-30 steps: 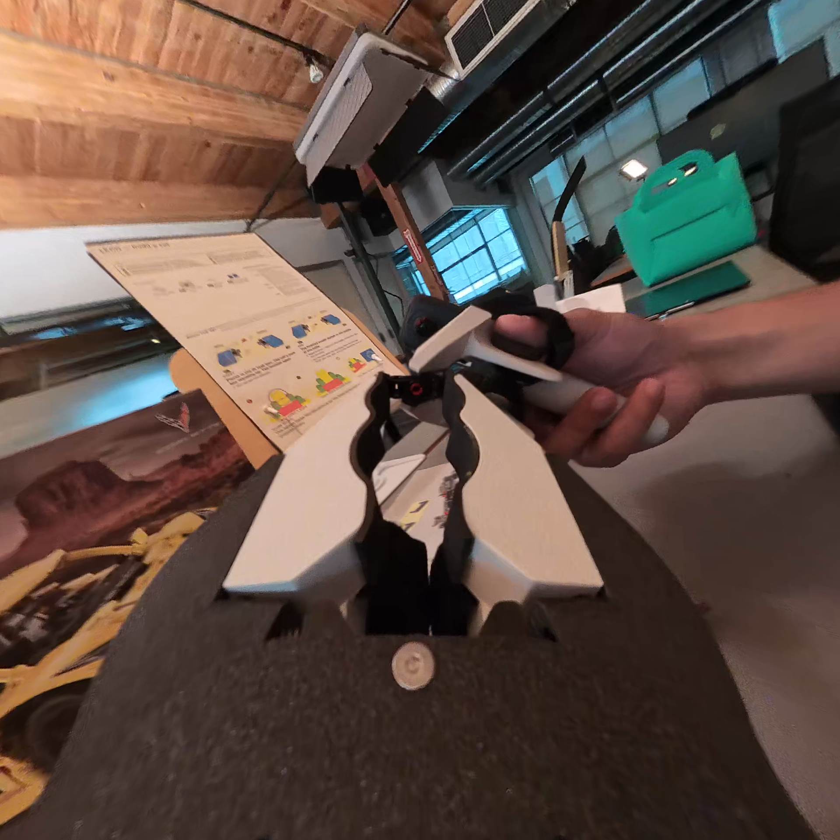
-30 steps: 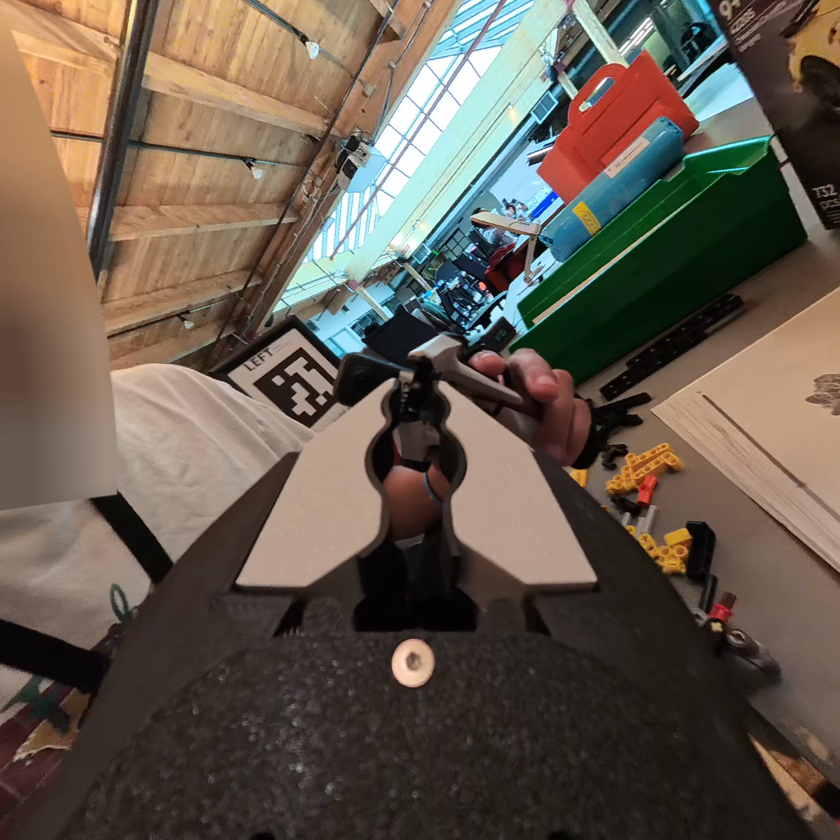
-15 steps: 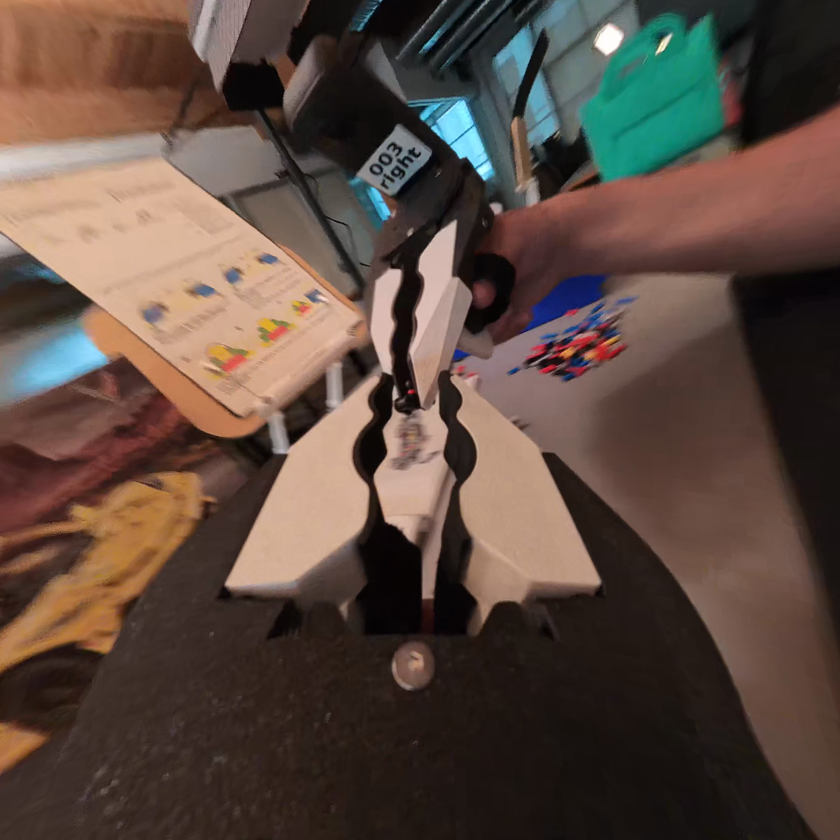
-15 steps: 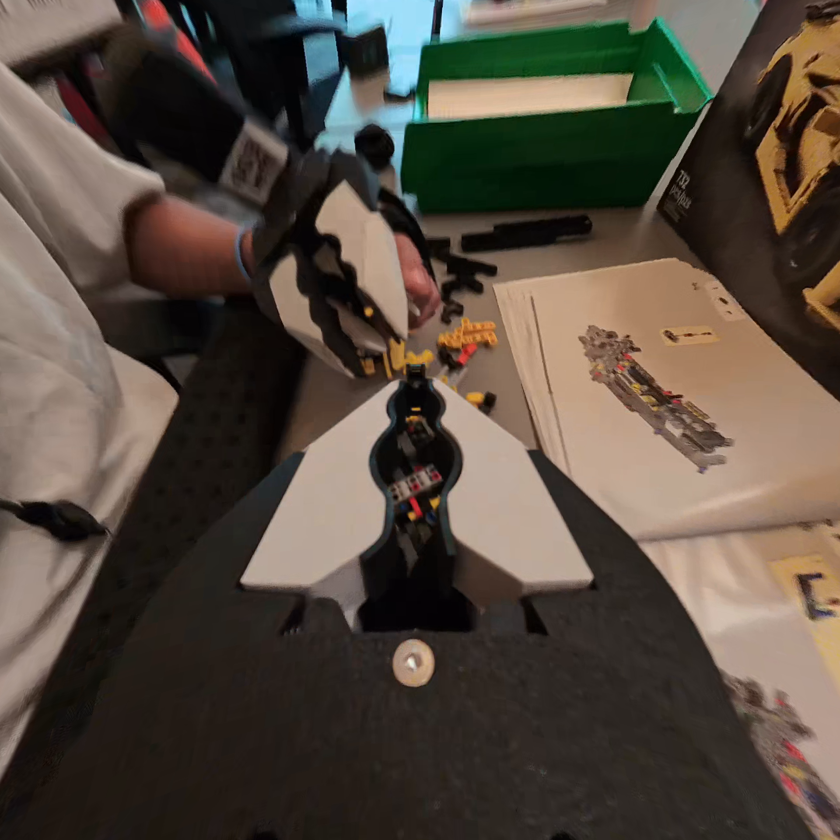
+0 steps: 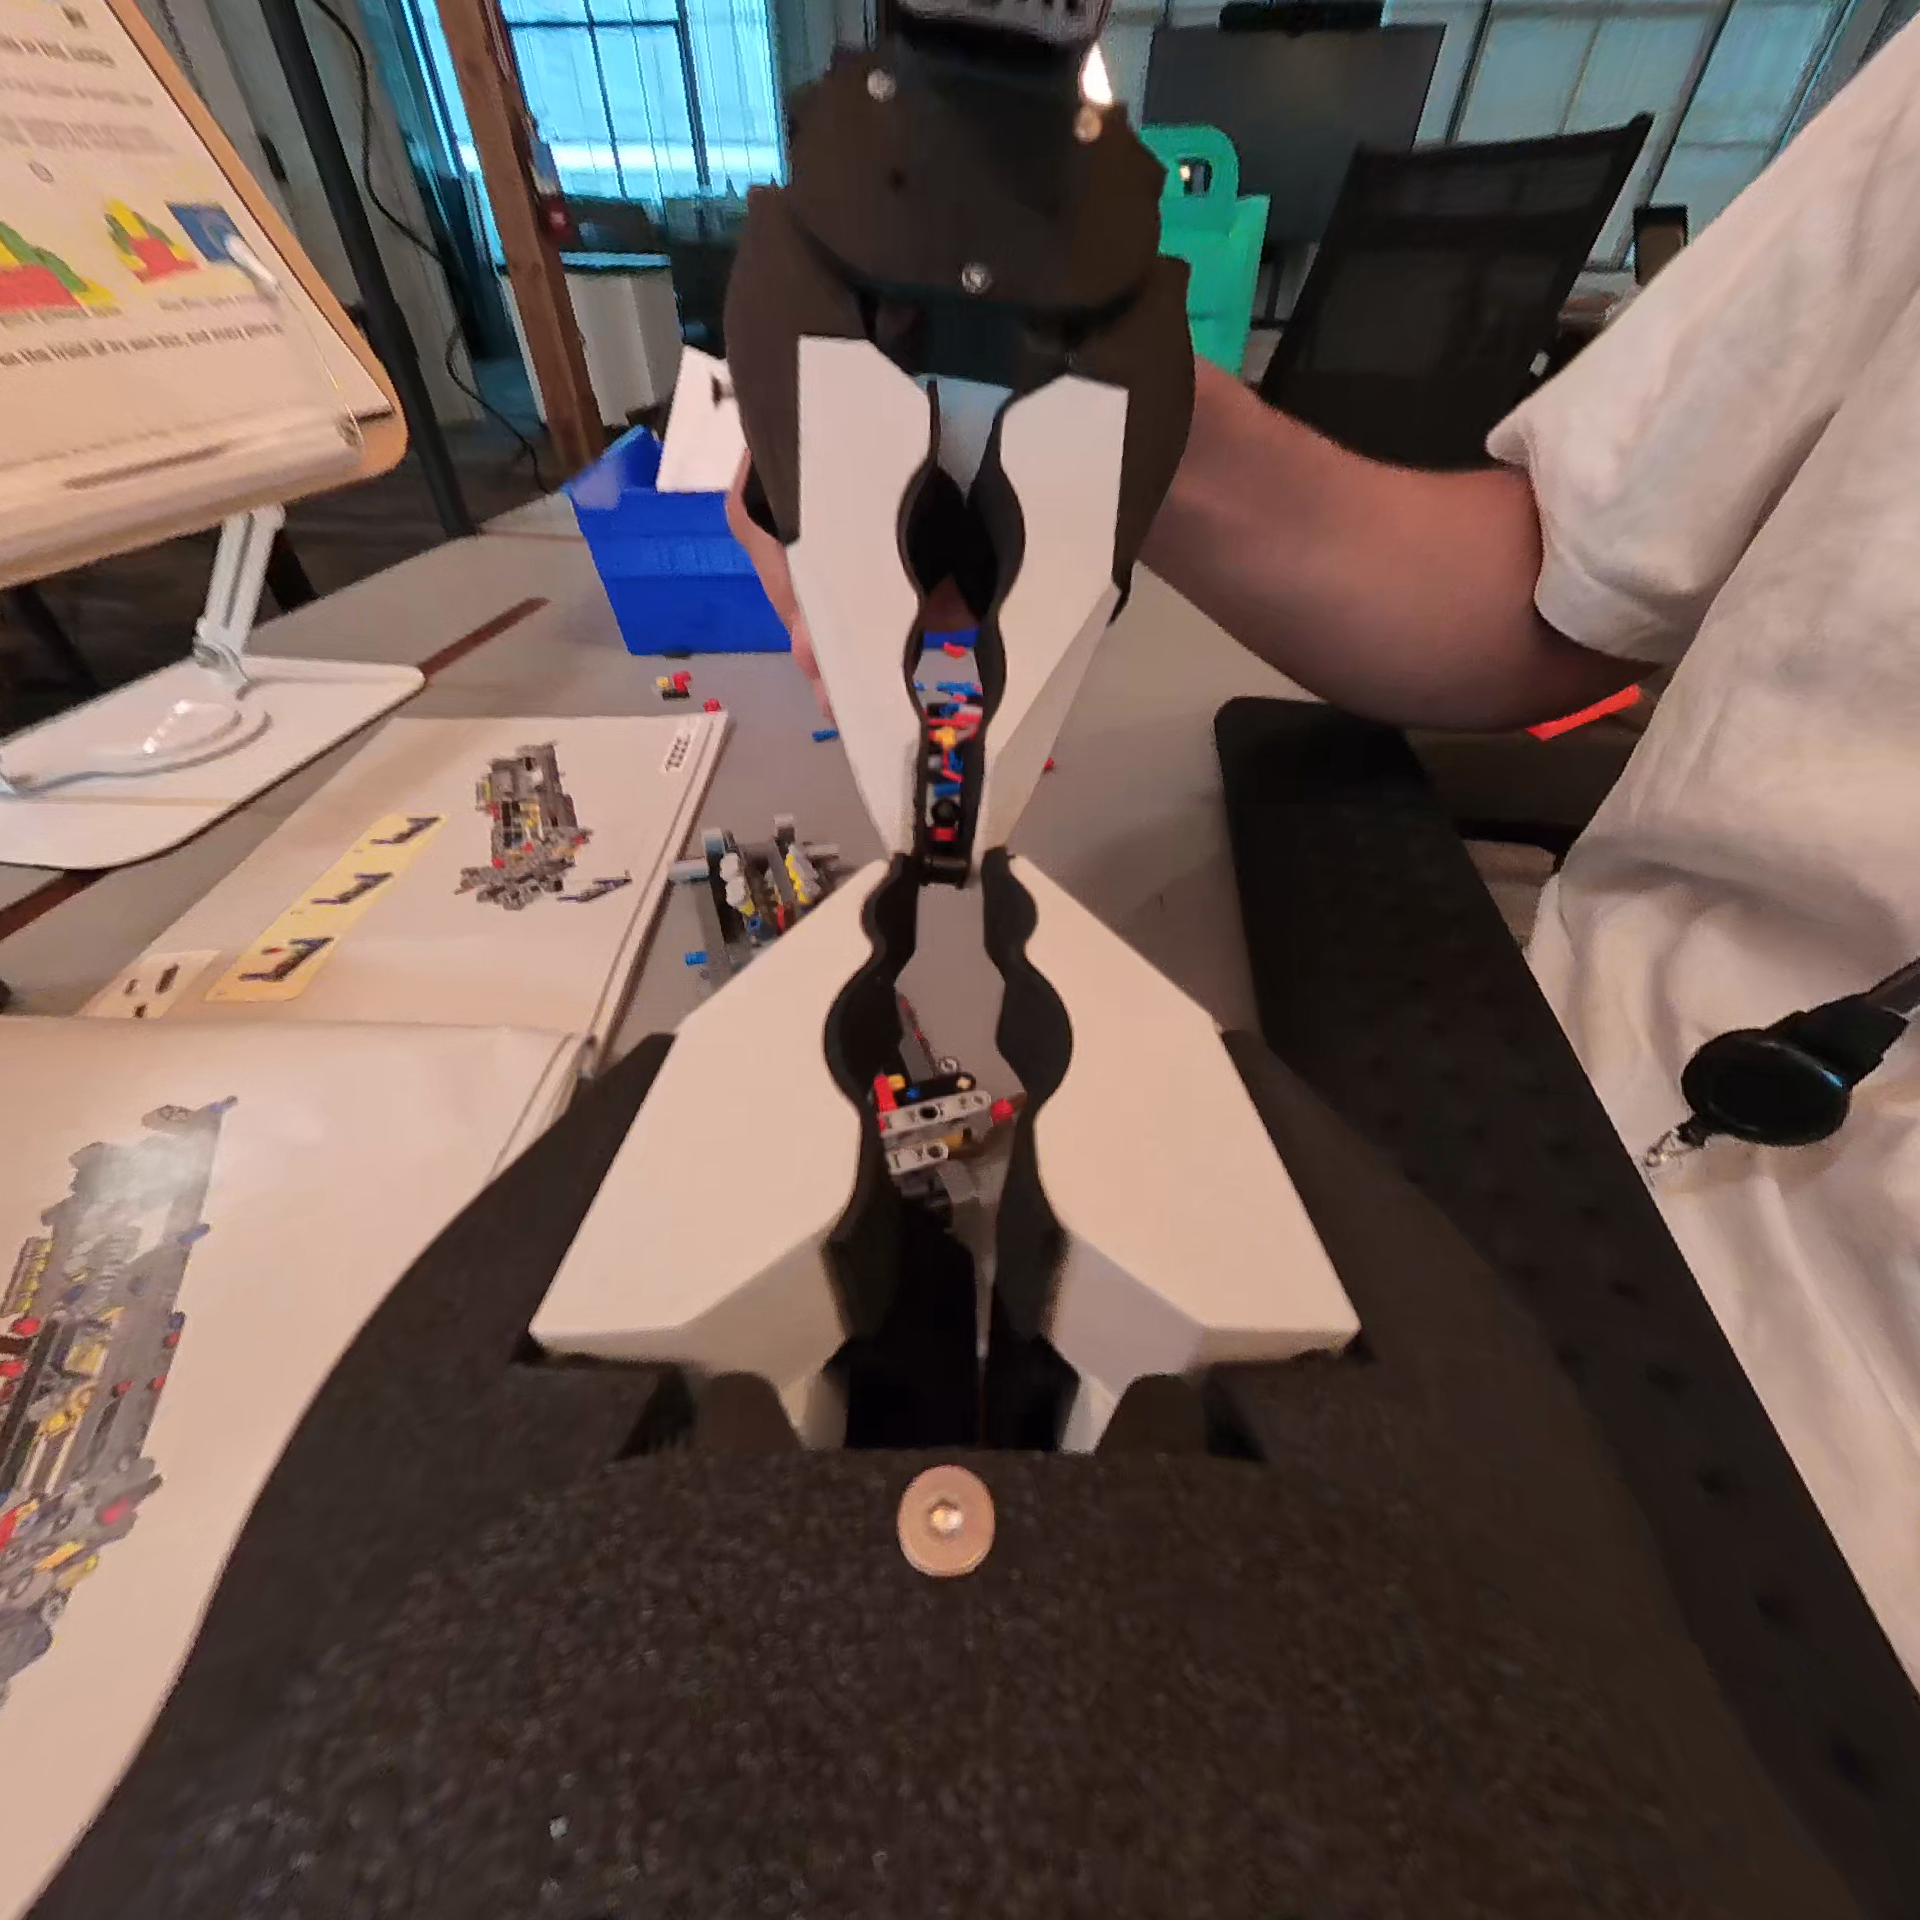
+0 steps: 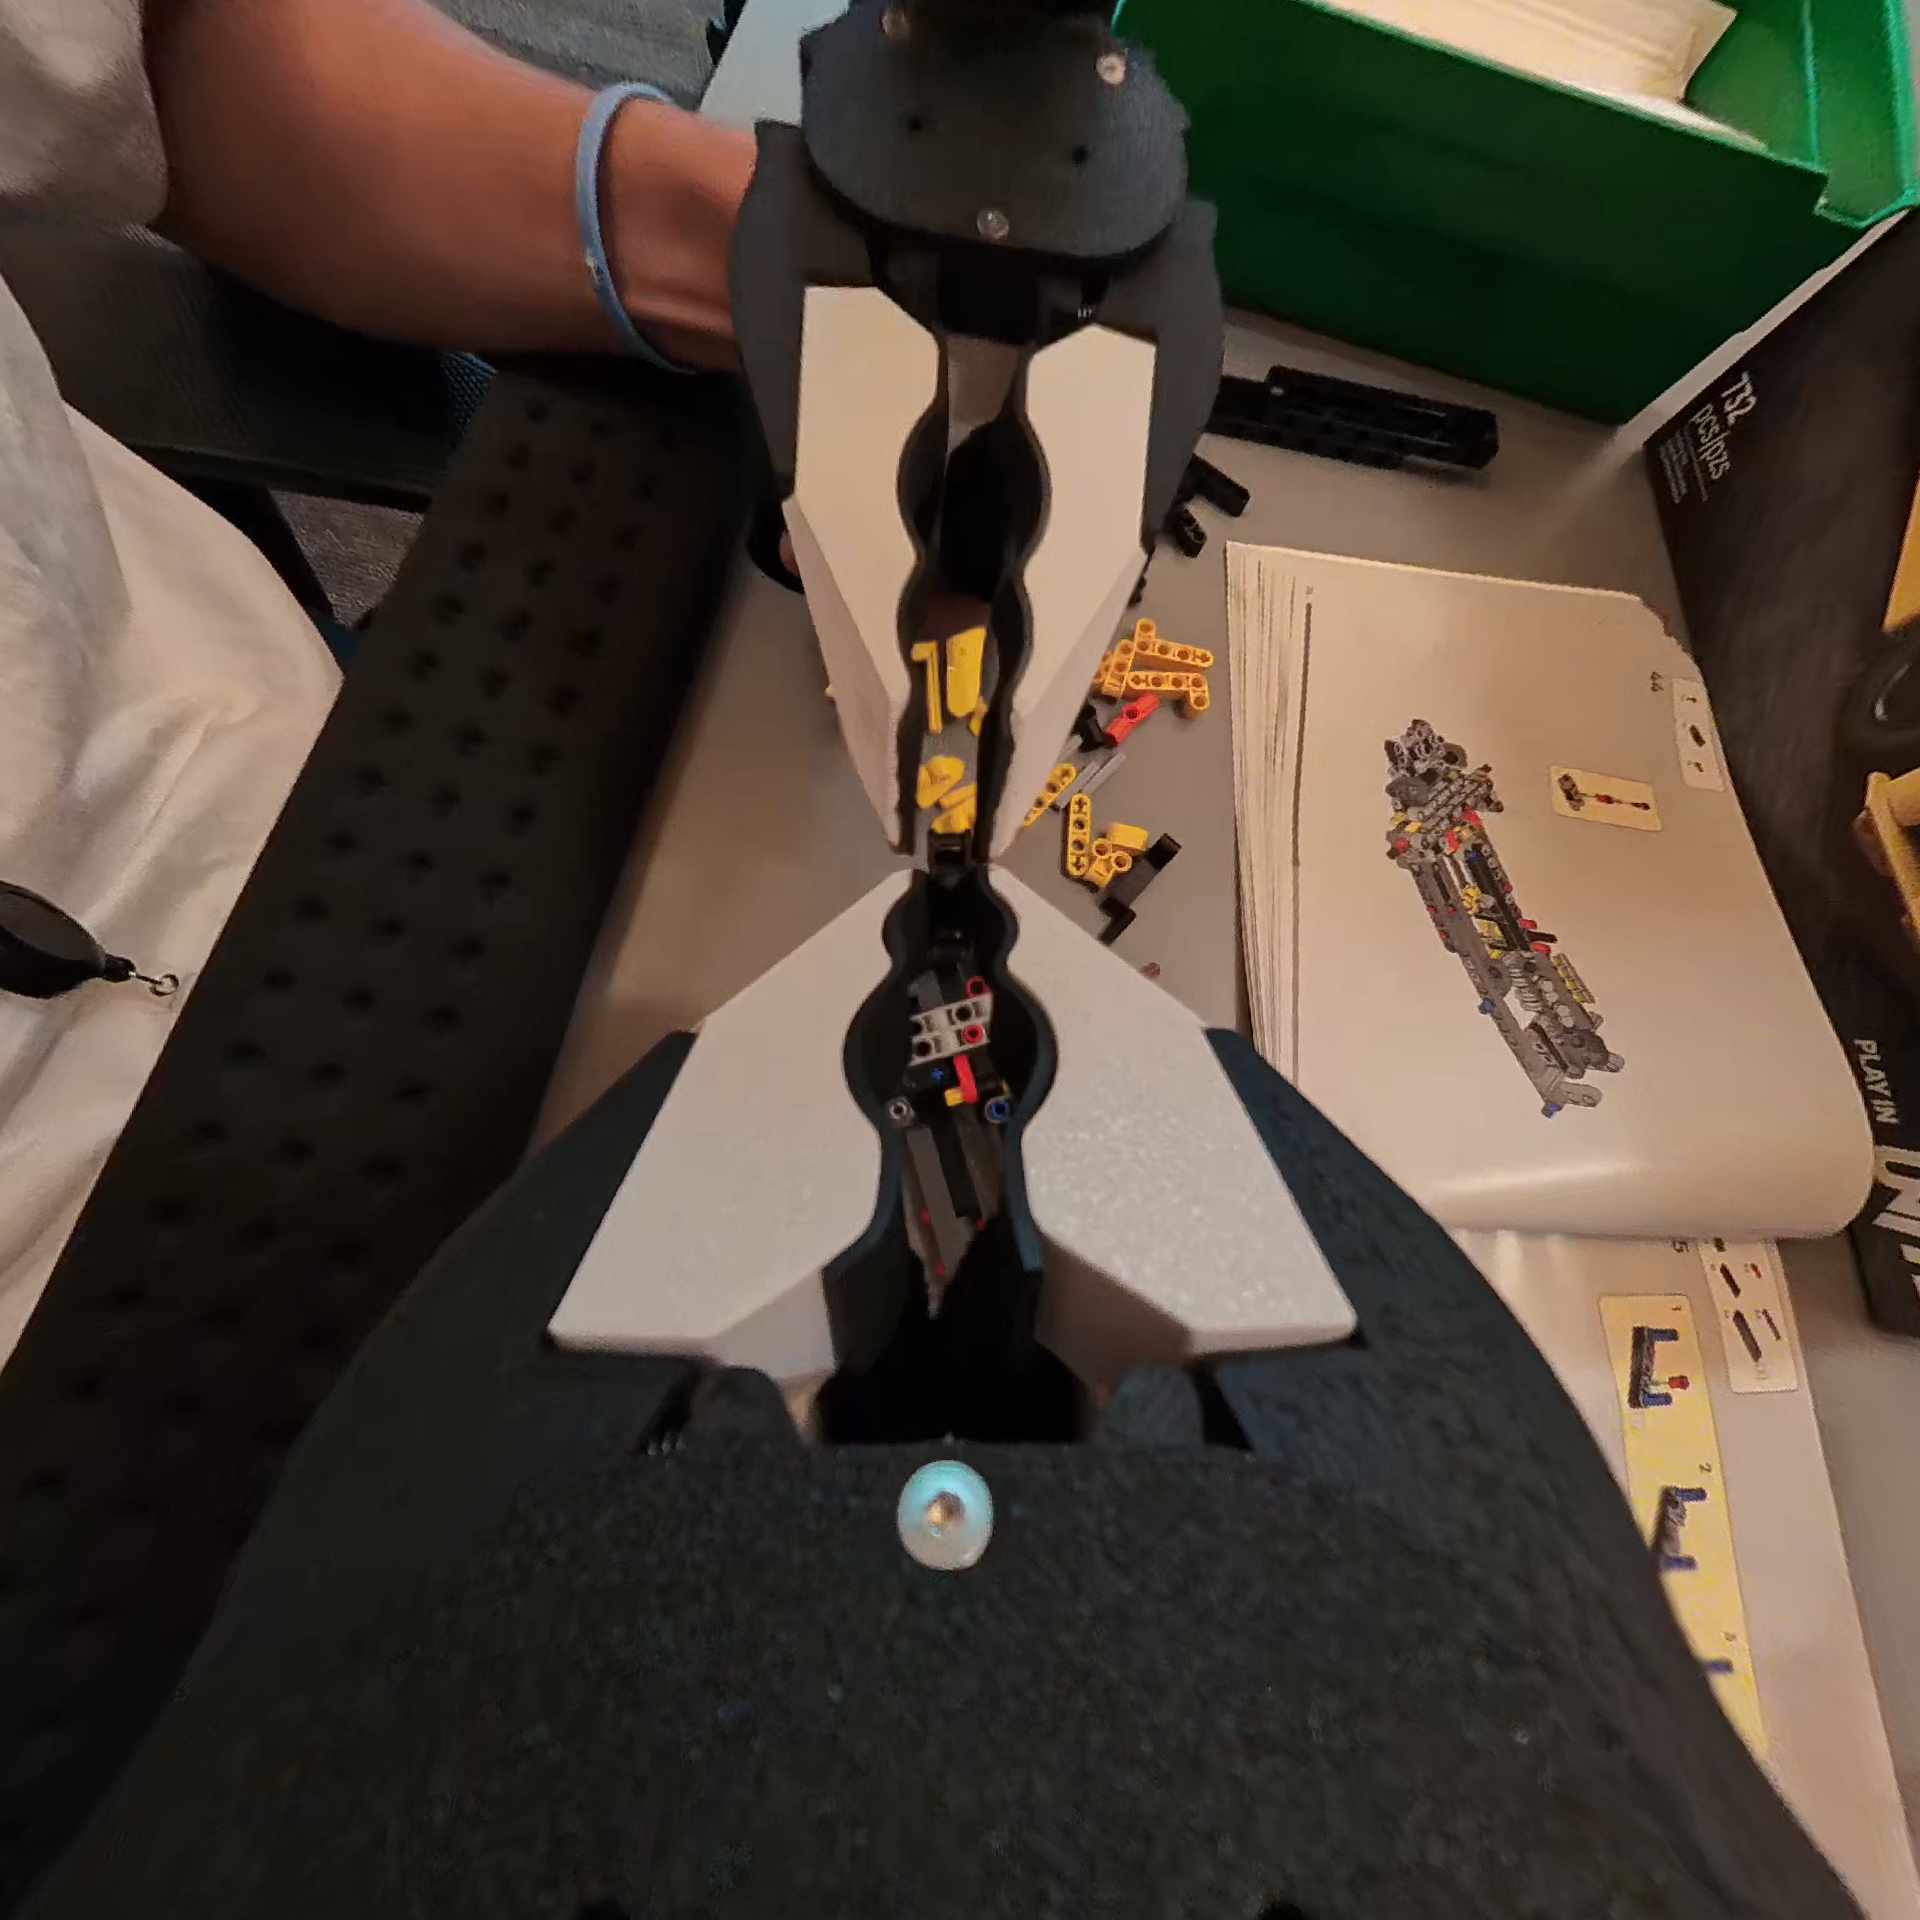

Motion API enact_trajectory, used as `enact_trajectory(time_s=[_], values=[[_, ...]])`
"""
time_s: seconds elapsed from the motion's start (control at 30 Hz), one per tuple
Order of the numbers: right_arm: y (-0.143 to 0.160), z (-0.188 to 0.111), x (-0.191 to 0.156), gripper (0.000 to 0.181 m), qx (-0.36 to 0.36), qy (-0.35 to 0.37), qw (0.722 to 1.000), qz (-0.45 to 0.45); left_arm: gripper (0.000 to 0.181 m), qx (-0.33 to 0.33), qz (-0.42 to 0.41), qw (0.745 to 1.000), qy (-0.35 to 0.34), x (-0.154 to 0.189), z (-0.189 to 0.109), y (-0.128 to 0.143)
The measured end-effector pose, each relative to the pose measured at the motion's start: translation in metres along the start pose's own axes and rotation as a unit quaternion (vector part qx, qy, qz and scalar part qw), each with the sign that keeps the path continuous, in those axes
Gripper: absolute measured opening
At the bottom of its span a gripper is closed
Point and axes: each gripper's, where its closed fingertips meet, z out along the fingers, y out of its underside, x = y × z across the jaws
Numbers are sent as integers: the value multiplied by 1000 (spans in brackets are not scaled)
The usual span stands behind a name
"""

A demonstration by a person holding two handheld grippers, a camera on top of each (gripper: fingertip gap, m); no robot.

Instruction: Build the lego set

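Right tongs (image 6: 945,883) pinch a small black piece (image 5: 943,836) — left tongs (image 5: 940,868) grip unclear — printed box (image 6: 1766,582) nearby.

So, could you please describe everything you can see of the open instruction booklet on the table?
The instruction booklet is a thick, white paper manual lying open and flat on the grey table, its page edges fanned along one side. The facing page pictures a long grey assembly with small part call-outs. Yellow lego pieces lie beside it, and its far edge meets the dark set box.

Passage ahead of the left tool (image 5: 940,868) is blocked by the right tool (image 5: 943,831) met tip to tip, with the open booklet (image 5: 416,883) crowding the left and bare counter (image 5: 1122,831) left free at right.
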Motion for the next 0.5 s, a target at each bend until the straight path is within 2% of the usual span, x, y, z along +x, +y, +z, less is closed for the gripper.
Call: enact_trajectory(time_s=[0.27, 0.3, 0.37, 0.5], values=[[0, 1, 2, 6, -2, 2, 1000, 20, 7, -7, 26, 999, -22, -4, -1, 2], [-1, 0, 7, 9, 7, 14, 999, 33, 7, -1, 25, 999, -29, -7, -3, 0], [0, -6, 19, 29, 31, 36, 997, 66, 7, 9, 2, 999, -39, -15, -9, -2], [8, -18, 42, 26, 132, 85, 972, 172, 6, 5, -42, 993, -112, -52, -28, 6]])
